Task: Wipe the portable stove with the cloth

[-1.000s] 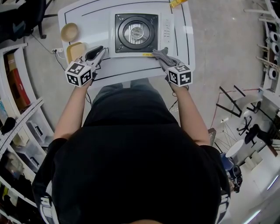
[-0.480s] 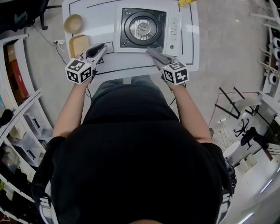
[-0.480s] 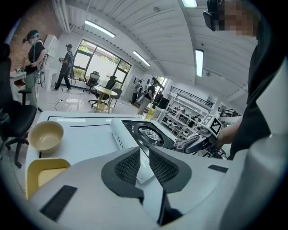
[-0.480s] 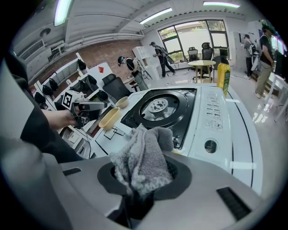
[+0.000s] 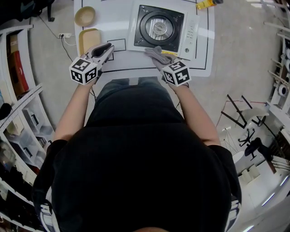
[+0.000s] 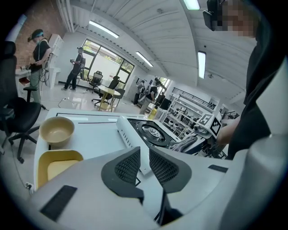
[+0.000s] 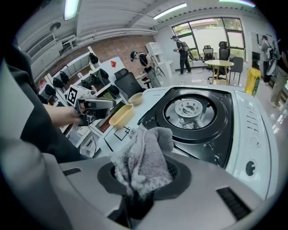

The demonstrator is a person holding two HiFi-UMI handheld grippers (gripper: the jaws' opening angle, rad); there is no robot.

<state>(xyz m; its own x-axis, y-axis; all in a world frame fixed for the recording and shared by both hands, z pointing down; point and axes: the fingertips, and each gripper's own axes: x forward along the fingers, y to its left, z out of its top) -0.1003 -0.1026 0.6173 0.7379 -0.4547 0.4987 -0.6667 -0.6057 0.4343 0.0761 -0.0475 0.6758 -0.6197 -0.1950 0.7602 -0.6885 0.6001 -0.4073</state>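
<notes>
The white portable stove [image 5: 188,34] with its black burner plate sits on the white table [image 5: 118,68]. My right gripper [image 5: 159,58] is shut on a grey cloth [image 5: 155,53] at the stove's near edge, left of its middle. In the right gripper view the cloth [image 7: 144,157] bunches up out of the jaws in front of the stove [image 7: 234,130]. My left gripper [image 5: 108,47] hovers left of the stove, jaws together and holding nothing. In the left gripper view, the left gripper [image 6: 144,164] points toward the stove [image 6: 128,134].
A tan bowl [image 5: 84,16] and a yellow tray [image 5: 89,40] lie on the table left of the stove. A yellow bottle [image 5: 206,4] sits at the far right corner. Shelving [image 5: 18,113] stands to the left. People and office chairs are far off in the room.
My right gripper has slid the cloth leftward along the stove's near edge, from the right corner toward the middle. The left gripper has stayed beside the yellow tray.
</notes>
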